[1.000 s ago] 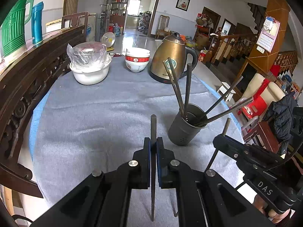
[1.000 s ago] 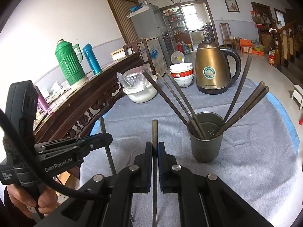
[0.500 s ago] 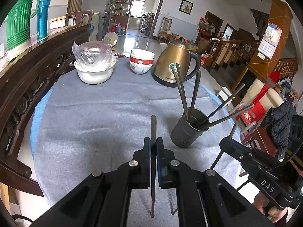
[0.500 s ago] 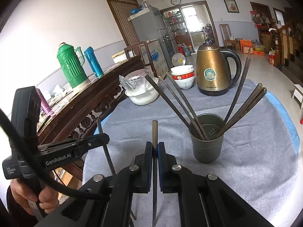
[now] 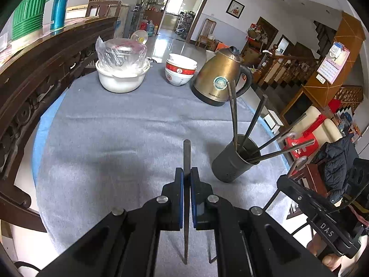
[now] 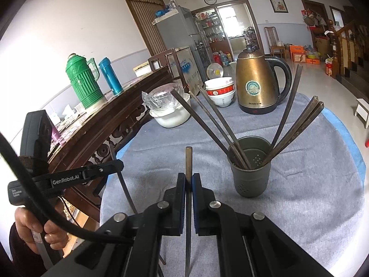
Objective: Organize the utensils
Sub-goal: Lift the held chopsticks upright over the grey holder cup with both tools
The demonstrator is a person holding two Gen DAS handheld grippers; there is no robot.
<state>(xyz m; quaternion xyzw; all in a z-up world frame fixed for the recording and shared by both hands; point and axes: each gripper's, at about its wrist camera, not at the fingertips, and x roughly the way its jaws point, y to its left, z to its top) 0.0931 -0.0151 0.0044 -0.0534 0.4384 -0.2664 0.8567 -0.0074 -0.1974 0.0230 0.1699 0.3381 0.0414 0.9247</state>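
Jaws clamp chopstick (image 5: pixel 186 157); holder (image 5: pixel 233 164) right, near cloth edge.

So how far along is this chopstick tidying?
Nearly done, it seems. Several chopsticks already stand in the grey holder. The left gripper and the right gripper each clamp one more chopstick, neither yet over the holder. Both still need dropping in; no loose ones show on the cloth.

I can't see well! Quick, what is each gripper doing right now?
Left gripper: shut on a chopstick.
Right gripper: shut on another chopstick.
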